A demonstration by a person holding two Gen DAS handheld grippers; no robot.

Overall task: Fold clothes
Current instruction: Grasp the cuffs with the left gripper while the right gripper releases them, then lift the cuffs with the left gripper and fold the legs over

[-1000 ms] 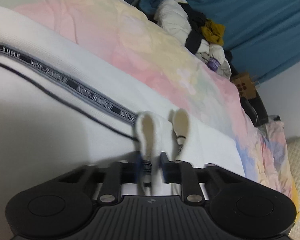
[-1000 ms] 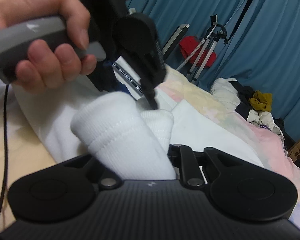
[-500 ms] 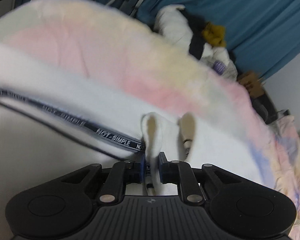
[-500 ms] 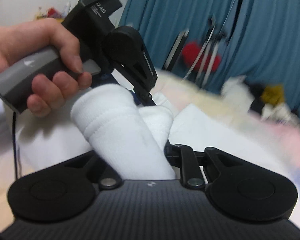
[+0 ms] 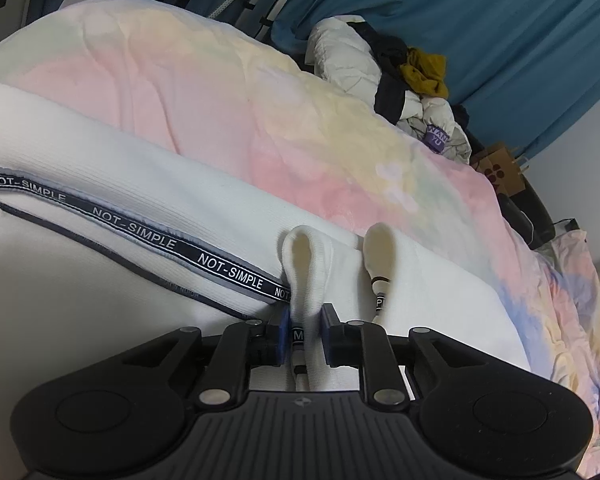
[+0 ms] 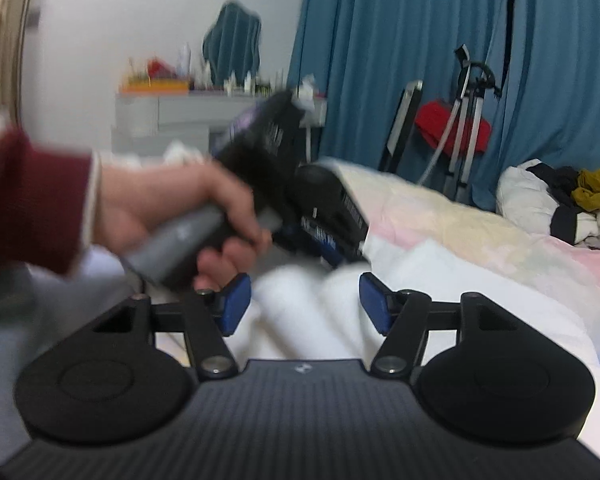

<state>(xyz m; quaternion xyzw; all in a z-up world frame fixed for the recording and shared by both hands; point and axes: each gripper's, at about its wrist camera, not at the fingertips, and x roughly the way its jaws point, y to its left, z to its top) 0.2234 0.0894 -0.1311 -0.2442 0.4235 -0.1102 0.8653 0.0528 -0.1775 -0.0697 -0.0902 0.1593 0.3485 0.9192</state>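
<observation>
White garment (image 5: 148, 208), ribbed and trimmed with a dark band reading NOT-SIMPLE (image 5: 228, 270), lies spread on a bed, directly in front of both cameras. Left wrist view: the left gripper (image 5: 305, 330) is narrowly closed on a folded loop of the garment's white fabric, its blue pads (image 5: 284, 334) pressing the fold from both sides, with the printed band running through the pinch. A second white loop with a cord end (image 5: 380, 258) stands just beside it, outside the jaws. Right wrist view (motion-blurred): the right gripper (image 6: 304, 304) stands wide, its jaws having just been opening; rolled white fabric lies between the blue pads (image 6: 374, 300) but is not pressed by them. Beyond it, a hand (image 6: 172, 208) in a dark red sleeve (image 6: 32, 200) grips the grey handle of the left gripper, which is angled down onto the garment. Farther back, a pastel pink-and-yellow duvet (image 5: 260, 92) covers the bed. At its far end sits a heap of clothes (image 5: 396, 80) with white, black and mustard pieces. Blue curtains (image 6: 380, 60) close the background.
</observation>
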